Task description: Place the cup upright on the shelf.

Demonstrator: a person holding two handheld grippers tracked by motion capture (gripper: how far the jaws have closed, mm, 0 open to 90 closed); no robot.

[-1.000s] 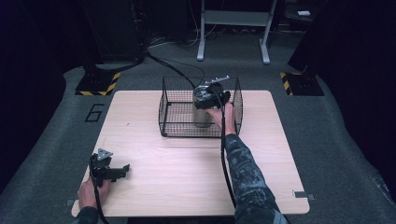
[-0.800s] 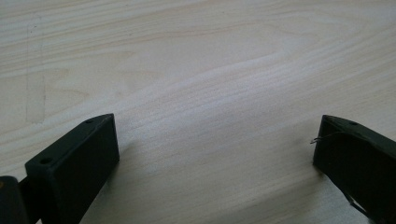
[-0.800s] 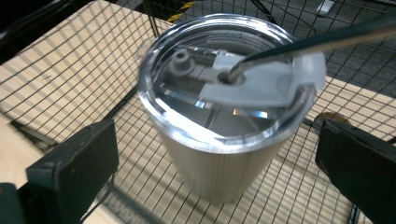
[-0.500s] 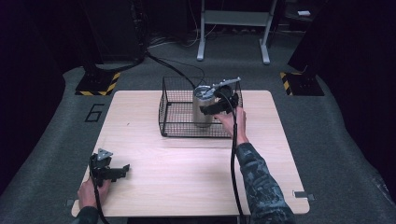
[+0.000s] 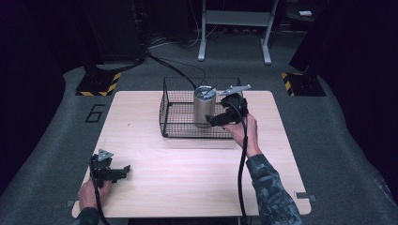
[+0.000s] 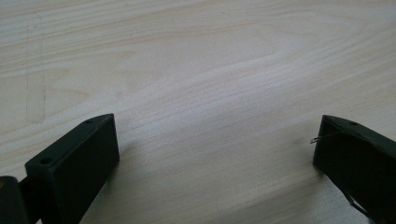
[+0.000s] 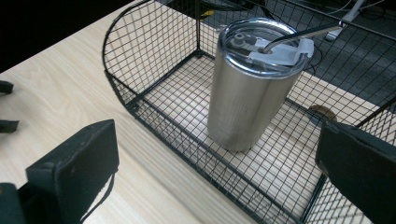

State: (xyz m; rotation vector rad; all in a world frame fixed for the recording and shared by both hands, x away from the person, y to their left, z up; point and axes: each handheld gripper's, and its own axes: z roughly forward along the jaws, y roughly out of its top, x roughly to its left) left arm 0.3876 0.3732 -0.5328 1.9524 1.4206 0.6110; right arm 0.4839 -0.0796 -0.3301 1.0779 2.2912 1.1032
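My right tool [image 5: 213, 120] hangs over near wall of wire basket [image 5: 187, 132], jaws spread, gripping nothing. Steel tumbler [image 7: 250, 88] upright inside basket. Step: likely placement done. Next: retreat clear of rim. Left tool [image 5: 123, 168] spread, idle on surface [image 5: 187, 168].

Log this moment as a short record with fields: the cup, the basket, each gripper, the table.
tumbler: steel tumbler with clear lid and metal straw, upright inside the basket
basket: black wire basket on the far half of the table
right gripper: right gripper open, at the basket's near right side, jaws apart, not touching the tumbler
left gripper: left gripper open, low over bare wood at the near left corner, holding nothing
table: light wooden table
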